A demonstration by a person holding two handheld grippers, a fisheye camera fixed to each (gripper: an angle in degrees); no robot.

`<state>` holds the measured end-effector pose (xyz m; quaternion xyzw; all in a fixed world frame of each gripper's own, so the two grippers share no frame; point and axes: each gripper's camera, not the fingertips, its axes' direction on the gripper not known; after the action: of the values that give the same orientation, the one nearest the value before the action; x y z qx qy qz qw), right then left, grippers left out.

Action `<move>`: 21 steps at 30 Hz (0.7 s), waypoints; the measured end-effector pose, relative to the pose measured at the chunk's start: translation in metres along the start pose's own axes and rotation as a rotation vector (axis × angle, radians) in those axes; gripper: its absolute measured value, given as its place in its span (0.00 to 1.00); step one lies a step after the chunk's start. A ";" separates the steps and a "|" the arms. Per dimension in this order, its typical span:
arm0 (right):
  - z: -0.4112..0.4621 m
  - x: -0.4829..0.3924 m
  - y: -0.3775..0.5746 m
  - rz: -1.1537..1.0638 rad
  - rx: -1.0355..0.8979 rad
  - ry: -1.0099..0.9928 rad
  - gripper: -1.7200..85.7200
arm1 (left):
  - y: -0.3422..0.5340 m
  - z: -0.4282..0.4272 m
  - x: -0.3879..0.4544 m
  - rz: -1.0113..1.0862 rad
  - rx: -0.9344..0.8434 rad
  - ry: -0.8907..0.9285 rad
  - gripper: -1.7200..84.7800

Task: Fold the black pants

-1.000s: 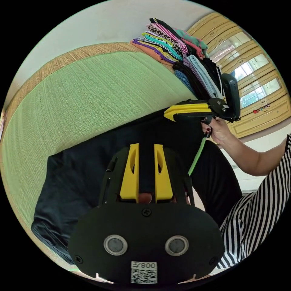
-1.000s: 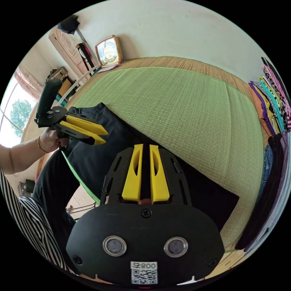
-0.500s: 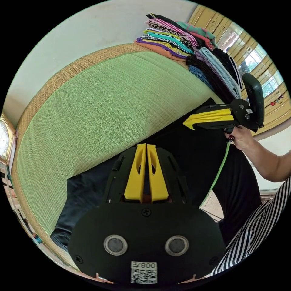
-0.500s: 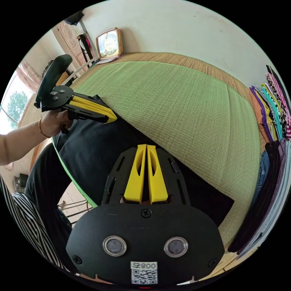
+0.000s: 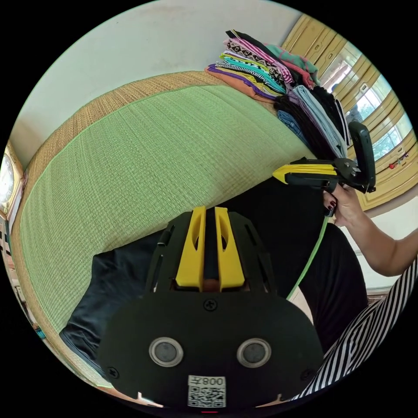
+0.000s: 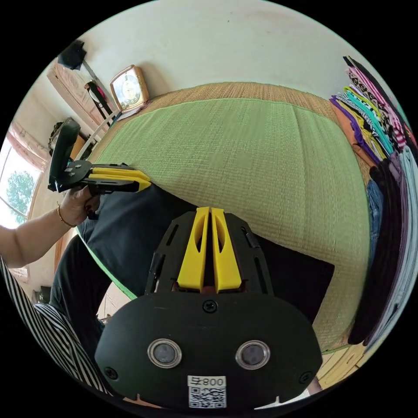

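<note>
Left gripper view shows the left gripper [image 5: 210, 213], jaws parted slightly wider than half a second ago, above the black pants [image 5: 270, 217] at 6 o'clock on the green mat [image 5: 152, 143], apparently re-gripping.

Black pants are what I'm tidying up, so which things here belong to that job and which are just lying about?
Job:
black pants
left tongs
right tongs
green mat under the pants

Lying about:
stack of folded clothes
clock
</note>
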<state>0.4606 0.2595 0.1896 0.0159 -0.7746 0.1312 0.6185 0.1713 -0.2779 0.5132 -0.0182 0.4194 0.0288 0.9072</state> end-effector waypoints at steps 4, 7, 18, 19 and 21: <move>-0.012 0.031 0.018 0.086 -0.038 0.001 0.02 | -0.002 0.032 0.002 -0.015 -0.047 -0.010 0.05; -0.044 0.049 0.021 0.163 0.012 -0.061 0.02 | -0.009 0.036 0.007 -0.025 -0.033 0.016 0.05; -0.160 0.106 0.102 0.412 0.116 -0.024 0.08 | -0.065 0.100 0.089 0.184 -0.053 0.243 0.08; -0.175 0.113 0.116 0.453 0.122 -0.005 0.09 | -0.077 0.109 0.105 0.235 -0.063 0.268 0.09; -0.191 0.124 0.134 0.495 0.110 0.017 0.11 | -0.097 0.125 0.127 0.307 -0.092 0.284 0.10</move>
<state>0.5891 0.4489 0.3222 -0.1416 -0.7415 0.3206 0.5721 0.3553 -0.3625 0.4979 0.0005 0.5392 0.1830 0.8220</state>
